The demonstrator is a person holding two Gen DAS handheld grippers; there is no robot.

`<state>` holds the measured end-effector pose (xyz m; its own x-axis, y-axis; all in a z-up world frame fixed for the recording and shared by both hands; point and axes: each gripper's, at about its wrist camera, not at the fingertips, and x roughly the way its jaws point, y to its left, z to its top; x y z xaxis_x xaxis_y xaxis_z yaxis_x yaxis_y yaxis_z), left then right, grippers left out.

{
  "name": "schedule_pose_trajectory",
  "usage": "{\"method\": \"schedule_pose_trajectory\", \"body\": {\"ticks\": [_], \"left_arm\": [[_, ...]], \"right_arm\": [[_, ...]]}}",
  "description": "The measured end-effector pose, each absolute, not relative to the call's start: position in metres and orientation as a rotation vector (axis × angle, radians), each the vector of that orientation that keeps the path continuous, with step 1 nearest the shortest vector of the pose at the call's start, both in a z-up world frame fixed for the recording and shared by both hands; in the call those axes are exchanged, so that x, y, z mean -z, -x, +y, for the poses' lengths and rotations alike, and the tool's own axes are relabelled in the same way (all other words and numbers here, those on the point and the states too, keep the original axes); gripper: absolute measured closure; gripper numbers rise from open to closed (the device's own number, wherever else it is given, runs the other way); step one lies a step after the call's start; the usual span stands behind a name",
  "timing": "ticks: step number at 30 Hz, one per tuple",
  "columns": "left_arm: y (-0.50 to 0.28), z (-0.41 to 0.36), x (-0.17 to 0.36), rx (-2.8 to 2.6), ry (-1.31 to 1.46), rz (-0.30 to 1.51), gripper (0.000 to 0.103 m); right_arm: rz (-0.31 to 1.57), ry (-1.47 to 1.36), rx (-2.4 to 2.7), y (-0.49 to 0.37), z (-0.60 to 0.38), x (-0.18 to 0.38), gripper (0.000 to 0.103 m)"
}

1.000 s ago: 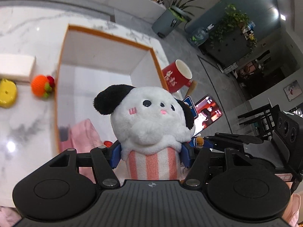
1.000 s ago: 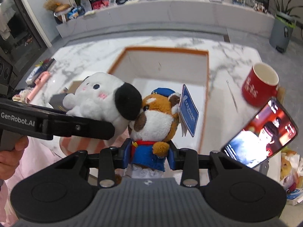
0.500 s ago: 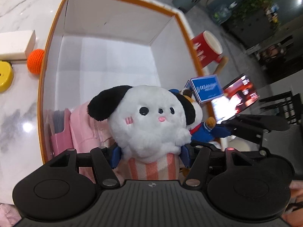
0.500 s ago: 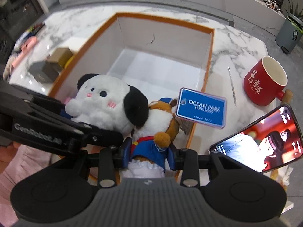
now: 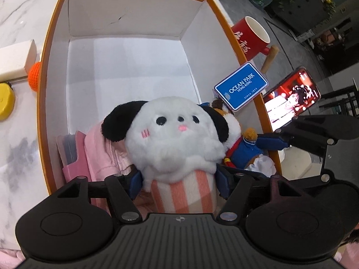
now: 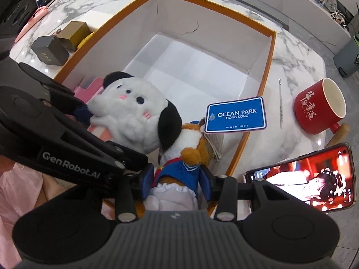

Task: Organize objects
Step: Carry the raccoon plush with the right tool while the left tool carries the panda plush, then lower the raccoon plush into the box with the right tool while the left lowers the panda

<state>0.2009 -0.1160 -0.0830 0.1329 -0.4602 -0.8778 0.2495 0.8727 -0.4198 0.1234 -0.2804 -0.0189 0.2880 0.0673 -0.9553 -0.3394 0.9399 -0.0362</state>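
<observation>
My left gripper [image 5: 179, 180] is shut on a white plush dog [image 5: 172, 134] with black ears and a pink-striped base, held at the near end of an orange-rimmed white box [image 5: 56, 22]. My right gripper [image 6: 175, 180] is shut on a brown plush animal in a blue sailor suit [image 6: 179, 165] with a blue Ocean Park tag [image 6: 235, 114], right beside the dog [image 6: 132, 114] near the box's right wall [image 6: 267, 67]. Pink folded cloth [image 5: 98, 148] lies in the box under them.
A red mug [image 6: 318, 109] and a lit phone [image 6: 314, 177] stand right of the box. A thin metal stick [image 6: 280, 103] lies by the mug. Dark small boxes [image 6: 49, 49] sit left of the box. An orange knitted ball [image 5: 33, 76], a yellow object [image 5: 5, 100] and a white block [image 5: 15, 58] lie to the left.
Both grippers have moved forward and down with their plush toys, from above the box's near edge to inside its near end. The two toys now press side by side.
</observation>
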Motion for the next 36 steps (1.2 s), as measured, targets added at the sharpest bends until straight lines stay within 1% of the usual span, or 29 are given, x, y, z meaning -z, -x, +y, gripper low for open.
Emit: {"method": "schedule_pose_trajectory", "body": {"ticks": [1,4,6,9,12,14,16,17,18,19,21,22,23,24,25,26,32,36], "left_arm": [[-0.205,-0.119,0.083,0.528,0.18,1.342,0.026],[-0.206,-0.119,0.08,0.545,0.175,1.335,0.021],[-0.205,-0.119,0.078,0.556,0.17,1.322,0.018],[-0.204,-0.118,0.071,0.567,0.163,1.306,0.015],[-0.2,-0.115,0.06,0.581,0.14,1.282,0.015],[-0.198,-0.114,0.051,0.597,0.117,1.266,0.015],[-0.198,-0.115,0.044,0.613,0.096,1.256,0.015],[-0.197,-0.114,0.041,0.616,0.087,1.251,0.017],[-0.198,-0.113,0.038,0.616,0.079,1.241,0.024],[-0.199,-0.114,0.037,0.611,0.061,1.232,0.028],[-0.201,-0.117,0.038,0.6,0.022,1.229,0.042],[-0.202,-0.119,0.041,0.601,0.01,1.235,0.044],[-0.203,-0.12,0.044,0.61,0.006,1.241,0.05],[-0.204,-0.122,0.047,0.61,0.005,1.247,0.052],[-0.204,-0.125,0.051,0.606,-0.006,1.246,0.052],[-0.204,-0.128,0.054,0.61,-0.023,1.244,0.056],[-0.2,-0.134,0.066,0.615,-0.067,1.273,0.056],[-0.203,-0.133,0.068,0.629,-0.076,1.303,0.056]], "right_arm": [[1.254,0.257,-0.282,-0.123,-0.28,0.018,0.055],[1.257,0.27,-0.297,-0.12,-0.278,0.014,0.051],[1.257,0.284,-0.29,-0.119,-0.277,0.01,0.043],[1.254,0.285,-0.304,-0.116,-0.278,0.003,0.043],[1.254,0.283,-0.302,-0.114,-0.28,-0.002,0.05],[1.251,0.287,-0.306,-0.112,-0.281,-0.005,0.061],[1.253,0.283,-0.314,-0.111,-0.283,-0.007,0.069],[1.253,0.281,-0.317,-0.11,-0.283,-0.008,0.072],[1.253,0.282,-0.316,-0.11,-0.284,-0.007,0.074],[1.25,0.286,-0.314,-0.11,-0.284,-0.007,0.078],[1.245,0.292,-0.314,-0.111,-0.283,-0.007,0.08],[1.244,0.291,-0.318,-0.111,-0.282,-0.007,0.082],[1.242,0.291,-0.323,-0.111,-0.282,-0.006,0.083],[1.239,0.293,-0.328,-0.111,-0.281,-0.006,0.083],[1.236,0.302,-0.336,-0.112,-0.28,-0.005,0.084],[1.233,0.313,-0.346,-0.112,-0.279,-0.003,0.086],[1.258,0.386,-0.394,-0.116,-0.268,0.011,0.09],[1.298,0.377,-0.398,-0.123,-0.265,0.02,0.092]]}}
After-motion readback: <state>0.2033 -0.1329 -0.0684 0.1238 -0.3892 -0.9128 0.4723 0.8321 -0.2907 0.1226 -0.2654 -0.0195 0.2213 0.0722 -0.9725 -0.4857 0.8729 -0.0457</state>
